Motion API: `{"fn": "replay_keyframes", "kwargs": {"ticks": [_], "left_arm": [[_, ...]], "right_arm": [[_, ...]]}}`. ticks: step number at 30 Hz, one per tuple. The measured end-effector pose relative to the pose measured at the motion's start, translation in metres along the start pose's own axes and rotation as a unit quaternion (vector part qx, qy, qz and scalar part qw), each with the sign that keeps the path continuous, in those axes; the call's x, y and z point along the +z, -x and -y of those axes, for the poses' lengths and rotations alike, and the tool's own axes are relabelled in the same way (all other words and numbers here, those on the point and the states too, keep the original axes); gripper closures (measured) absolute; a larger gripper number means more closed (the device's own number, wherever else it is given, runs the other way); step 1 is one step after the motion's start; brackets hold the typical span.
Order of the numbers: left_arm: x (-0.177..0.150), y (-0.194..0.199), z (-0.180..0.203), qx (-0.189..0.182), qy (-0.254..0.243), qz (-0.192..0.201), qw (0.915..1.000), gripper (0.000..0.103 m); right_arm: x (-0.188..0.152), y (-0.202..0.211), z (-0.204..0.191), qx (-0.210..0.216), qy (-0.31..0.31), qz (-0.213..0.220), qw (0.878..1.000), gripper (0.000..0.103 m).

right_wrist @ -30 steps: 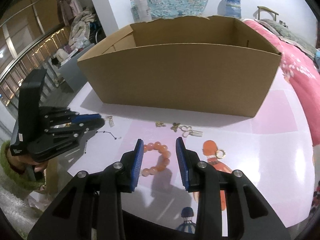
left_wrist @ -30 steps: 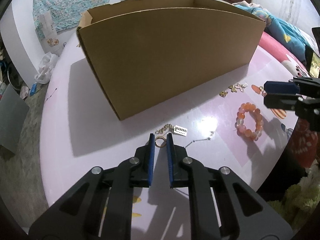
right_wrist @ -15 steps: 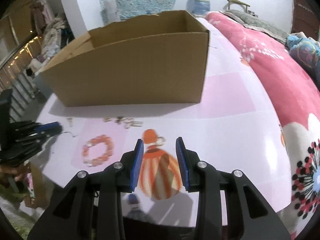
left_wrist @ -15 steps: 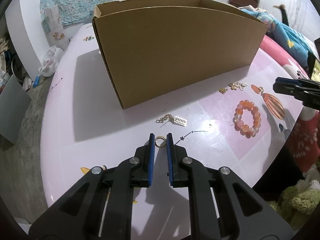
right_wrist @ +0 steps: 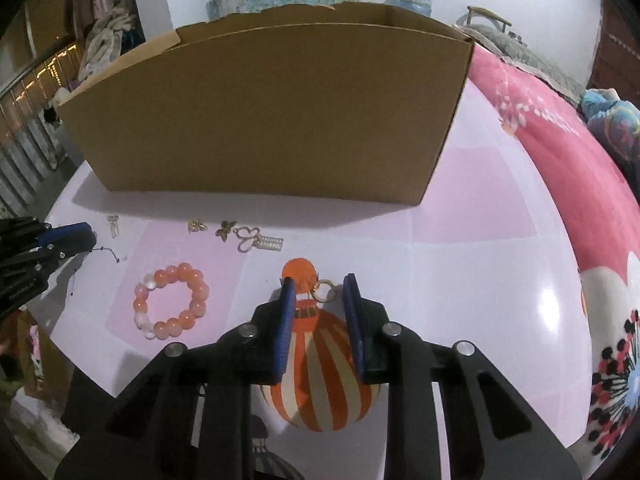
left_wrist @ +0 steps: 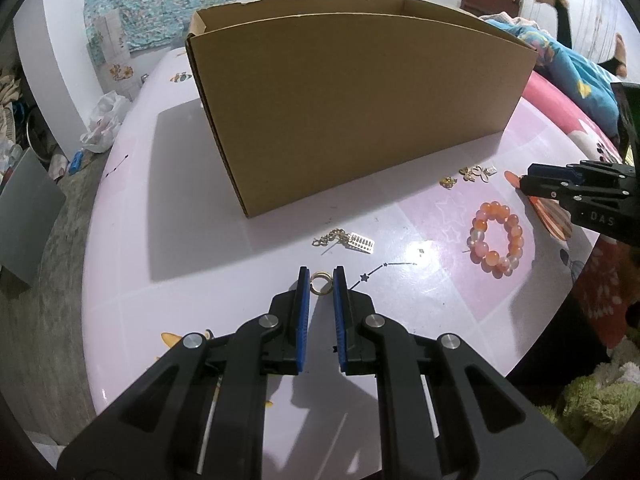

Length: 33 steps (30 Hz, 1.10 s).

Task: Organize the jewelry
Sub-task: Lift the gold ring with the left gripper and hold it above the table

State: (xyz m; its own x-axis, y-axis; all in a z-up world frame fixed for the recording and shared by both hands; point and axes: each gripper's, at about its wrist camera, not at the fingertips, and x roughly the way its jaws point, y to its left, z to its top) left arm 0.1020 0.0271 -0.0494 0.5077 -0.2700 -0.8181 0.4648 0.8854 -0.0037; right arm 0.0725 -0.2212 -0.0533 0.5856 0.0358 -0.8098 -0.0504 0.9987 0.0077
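Observation:
My left gripper (left_wrist: 321, 280) is shut on a small gold ring (left_wrist: 321, 282), held between its blue pads just above the pink table. My right gripper (right_wrist: 318, 290) is open; a second gold ring (right_wrist: 325, 290) lies on the table between its fingertips, nearer the right pad. An orange bead bracelet (left_wrist: 496, 241) (right_wrist: 171, 301) lies on the table between the two grippers. A gold chain with a tag (left_wrist: 347, 239) lies in front of the left gripper. Small gold charms (right_wrist: 236, 234) (left_wrist: 468, 174) lie near the open cardboard box (left_wrist: 360, 100) (right_wrist: 264, 108).
The round table (left_wrist: 168, 264) carries a printed orange balloon picture (right_wrist: 320, 364) under the right gripper. A bed with pink and blue covers (right_wrist: 568, 128) stands to the right. The table's edge runs close behind both grippers.
The right gripper swung right, away from the bracelet, then back to the ring by the balloon print. The left gripper has stayed shut on its ring and drawn back slightly.

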Motion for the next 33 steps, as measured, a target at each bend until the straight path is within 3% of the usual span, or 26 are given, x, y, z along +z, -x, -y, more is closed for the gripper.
{"fn": "replay_keyframes", "kwargs": {"ticks": [12,33], "left_arm": [[-0.0006,0.0002,-0.0002,-0.002,0.002,0.003,1.0000,0.092],[-0.0032,0.0019,-0.0075,-0.006,0.010,0.009,0.9999,0.093]], "right_arm": [[-0.0008,0.0002,0.0031,0.008,-0.009,0.003,1.000,0.091],[-0.0006,0.0072,0.0094,0.017,-0.030,0.015,0.999,0.091]]}}
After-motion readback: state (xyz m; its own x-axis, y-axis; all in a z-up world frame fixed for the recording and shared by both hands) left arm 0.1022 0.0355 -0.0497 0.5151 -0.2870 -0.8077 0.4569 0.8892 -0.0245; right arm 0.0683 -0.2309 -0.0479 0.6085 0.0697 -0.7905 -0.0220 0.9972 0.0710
